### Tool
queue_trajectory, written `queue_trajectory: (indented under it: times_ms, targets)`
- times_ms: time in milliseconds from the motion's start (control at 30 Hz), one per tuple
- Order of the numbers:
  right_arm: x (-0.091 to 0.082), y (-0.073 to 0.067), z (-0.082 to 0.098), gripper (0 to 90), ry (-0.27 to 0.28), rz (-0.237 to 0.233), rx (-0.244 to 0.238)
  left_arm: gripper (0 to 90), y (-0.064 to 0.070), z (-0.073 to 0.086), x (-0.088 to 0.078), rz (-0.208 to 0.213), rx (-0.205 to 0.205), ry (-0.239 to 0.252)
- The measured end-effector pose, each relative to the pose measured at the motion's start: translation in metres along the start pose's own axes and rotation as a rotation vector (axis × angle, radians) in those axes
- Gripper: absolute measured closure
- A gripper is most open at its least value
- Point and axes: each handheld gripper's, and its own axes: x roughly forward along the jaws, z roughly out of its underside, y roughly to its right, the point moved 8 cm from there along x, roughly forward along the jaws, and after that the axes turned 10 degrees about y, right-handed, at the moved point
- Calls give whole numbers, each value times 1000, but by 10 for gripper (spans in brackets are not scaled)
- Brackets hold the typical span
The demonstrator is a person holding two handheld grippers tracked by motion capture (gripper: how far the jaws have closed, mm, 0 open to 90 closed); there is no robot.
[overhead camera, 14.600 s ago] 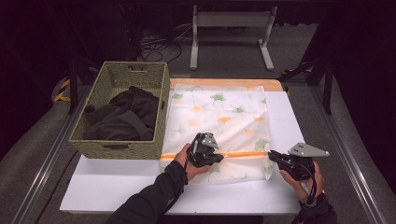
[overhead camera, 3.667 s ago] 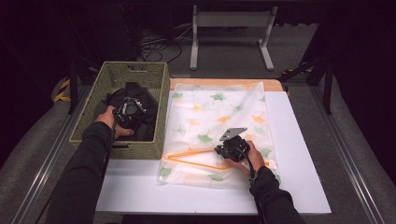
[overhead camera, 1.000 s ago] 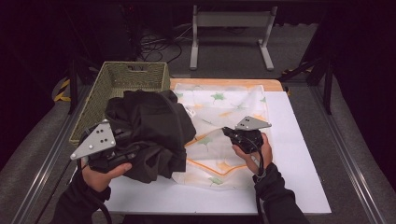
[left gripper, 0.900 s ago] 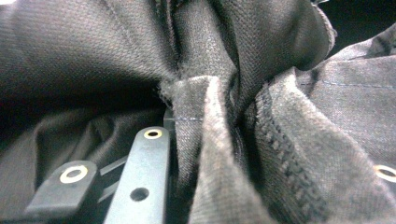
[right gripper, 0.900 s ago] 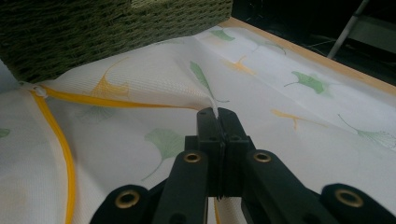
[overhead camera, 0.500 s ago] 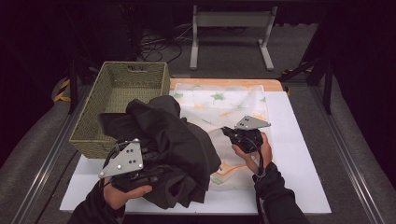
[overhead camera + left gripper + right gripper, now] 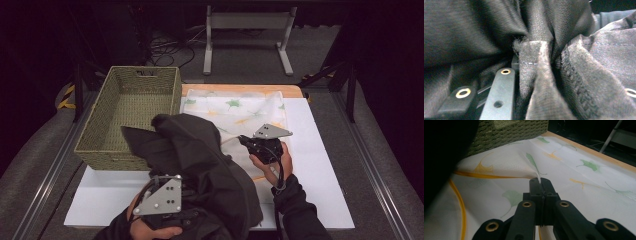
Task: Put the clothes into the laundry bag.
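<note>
So the left gripper [image 7: 165,202] sits low at the near edge of the table [image 7: 320,165], held in a hand that comes in from the bottom of the high view, with its grey plate facing up. Its jaws are clamped on a bunched fold of the black garment [image 7: 200,160]; in the left gripper view the dark fabric [image 7: 544,75] is wadded right between them. The garment drapes in a big heap from that gripper up toward the wicker basket [image 7: 130,115], one end lying over the basket's near wall and the rest covering part of the leaf-print cloth [image 7: 240,112].

The right gripper [image 7: 247,141] is out over the middle of the table, forearm angled in from the lower right, wrist bent so the jaws point left. They're pressed together, pinching a small raised fold of the leaf-print cloth [image 7: 537,176].
</note>
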Motion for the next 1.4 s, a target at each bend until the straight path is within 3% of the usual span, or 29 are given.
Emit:
queue_trajectory:
  times_ms: [133,200,267,333,600,833,1000,1067,1133,1300,1333,1367,1400]
  targets:
    - [-3,0,-2,899,5,-2,10,696,-23,28,34,-77,-12,-140]
    - [-4,0,-2,899,6,-6,4,695,-43,47,52,-113,-83,-180]
    - [-6,-1,-3,899,6,-8,-2,694,-58,56,64,-144,-127,-204]
    - [-9,-2,-8,899,14,-6,0,693,-69,61,74,-181,-142,-230]
    - [-24,-7,-21,900,34,-5,-3,687,-114,70,101,-342,-219,-247]
    - [-31,-21,-29,900,50,-48,16,662,-146,79,120,-486,-268,-255]
    - [-28,-30,-28,900,41,-70,11,639,-164,83,132,-602,-323,-198]
    - [-25,-33,-24,900,23,-75,3,613,-169,83,134,-626,-350,-171]
    - [-23,-33,-19,900,9,-74,-6,570,-169,83,135,-613,-357,-163]
    - [-24,-27,-8,900,-10,-74,6,371,-153,77,126,-504,-337,-77]
    - [-24,-26,-5,900,-17,-74,4,340,-153,77,126,-504,-337,-77]
    - [-24,-26,-5,900,-17,-74,4,340,-147,76,121,-480,-315,-73]
    - [-24,-26,-2,900,-21,-72,4,282,-139,75,116,-432,-304,-76]
